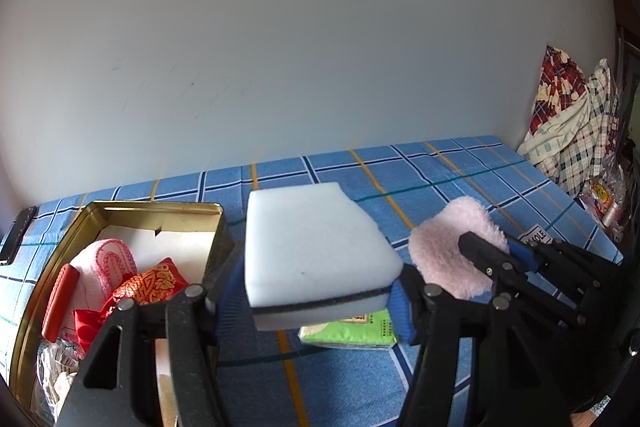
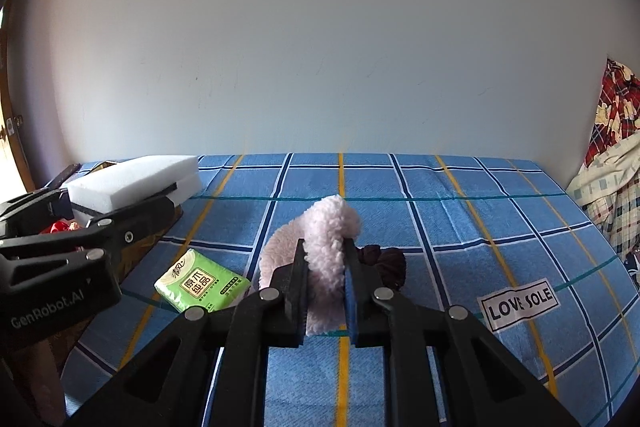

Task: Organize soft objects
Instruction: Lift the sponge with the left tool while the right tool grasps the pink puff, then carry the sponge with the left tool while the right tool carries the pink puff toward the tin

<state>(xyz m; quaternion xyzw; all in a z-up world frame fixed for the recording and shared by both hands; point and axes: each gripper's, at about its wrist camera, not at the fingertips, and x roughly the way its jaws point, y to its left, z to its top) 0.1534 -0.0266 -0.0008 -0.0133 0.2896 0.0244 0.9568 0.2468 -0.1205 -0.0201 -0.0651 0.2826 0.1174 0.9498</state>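
My left gripper (image 1: 316,301) is shut on a white sponge block (image 1: 316,251) with a dark seam, held above the bed just right of the gold tin (image 1: 156,207). The same sponge (image 2: 132,179) and the left gripper (image 2: 120,223) show at the left of the right wrist view. My right gripper (image 2: 326,259) is shut on a fluffy pink pad (image 2: 328,227), folded between the pads and lifted slightly off the sheet. In the left wrist view that pink pad (image 1: 444,247) sits at the right gripper's (image 1: 486,251) tips. A green tissue pack (image 2: 202,285) lies on the bed between the two grippers.
The tin holds a pink knitted item (image 1: 106,263), a red-and-gold pouch (image 1: 154,283) and other soft things. A dark scrunchie (image 2: 386,263) lies behind the pink pad. A "LOVE SOLE" label (image 2: 518,303) is on the blue checked sheet (image 2: 460,219). Plaid cloth (image 2: 616,155) is heaped at the right; a wall stands behind.
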